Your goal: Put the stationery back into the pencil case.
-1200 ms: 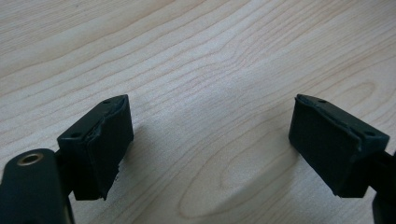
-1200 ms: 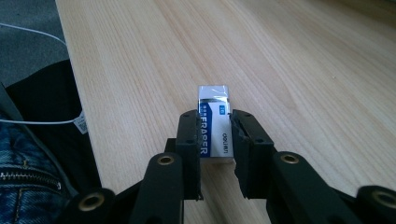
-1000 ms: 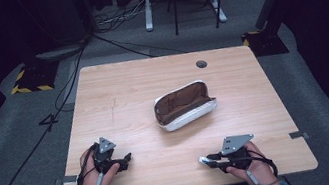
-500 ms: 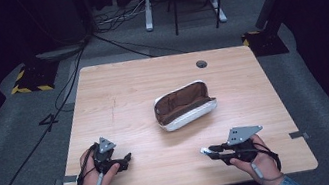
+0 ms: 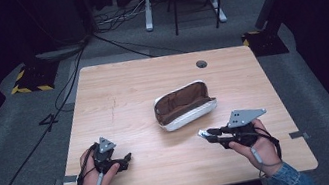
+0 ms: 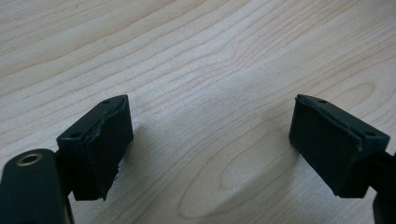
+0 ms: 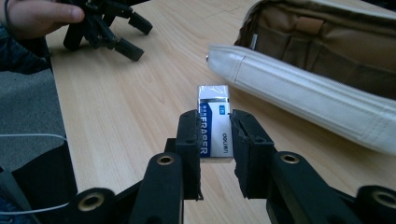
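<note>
Change: since the earlier frame my right gripper has risen off the pale wooden surface and come nearer the open white fabric pencil case with a brown lining; my left gripper has kept its place.
Right fingers: clenched on a small white-and-blue sleeved eraser, held upright between the pads.
Left fingers: released, spread wide over bare wood, nothing between them.
Key relation: pencil case lies just ahead and to the right of the eraser, its long axis slanting across my reach, opening facing me; right hand is clearly nearer.
</note>
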Available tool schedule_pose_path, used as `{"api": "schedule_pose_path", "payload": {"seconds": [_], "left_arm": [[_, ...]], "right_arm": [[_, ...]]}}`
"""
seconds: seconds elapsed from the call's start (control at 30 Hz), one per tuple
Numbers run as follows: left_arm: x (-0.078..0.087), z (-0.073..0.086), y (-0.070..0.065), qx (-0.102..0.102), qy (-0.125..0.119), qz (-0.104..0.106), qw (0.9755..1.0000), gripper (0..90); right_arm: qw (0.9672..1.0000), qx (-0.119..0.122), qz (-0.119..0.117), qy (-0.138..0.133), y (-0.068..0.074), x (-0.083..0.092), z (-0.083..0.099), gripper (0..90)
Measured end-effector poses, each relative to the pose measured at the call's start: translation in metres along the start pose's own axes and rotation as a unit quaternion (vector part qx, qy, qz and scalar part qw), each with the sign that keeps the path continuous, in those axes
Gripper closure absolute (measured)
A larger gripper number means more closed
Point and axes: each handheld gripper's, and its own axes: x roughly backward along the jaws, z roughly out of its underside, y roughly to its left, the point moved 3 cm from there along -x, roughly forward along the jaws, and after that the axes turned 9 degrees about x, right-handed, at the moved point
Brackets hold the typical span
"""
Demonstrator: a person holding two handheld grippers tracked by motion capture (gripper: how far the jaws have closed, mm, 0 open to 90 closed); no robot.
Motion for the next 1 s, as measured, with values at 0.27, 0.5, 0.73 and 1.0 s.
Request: {"api": "schedule_pose_path", "payload": {"seconds": [0.27,0.5,0.73,1.0], "left_arm": [[-0.001,-0.001,0.0,-0.001,0.002,0.001,1.0,13.0],[-0.001,-0.001,0.0,-0.001,0.003,0.001,1.0,13.1],[-0.001,-0.001,0.0,-0.004,0.003,0.001,1.0,13.0],[-0.001,-0.001,0.0,-0.004,0.003,0.001,1.0,13.0]], "right_arm": [[0.9998,-0.02,0.007,-0.002,-0.019,-0.003,-0.016,73.6],[0.9994,-0.022,0.027,0.002,-0.039,-0.009,-0.033,73.5],[0.9985,-0.025,0.047,0.014,-0.059,-0.019,-0.045,73.5],[0.9966,-0.038,0.064,0.035,-0.081,-0.035,-0.05,73.6]]}}
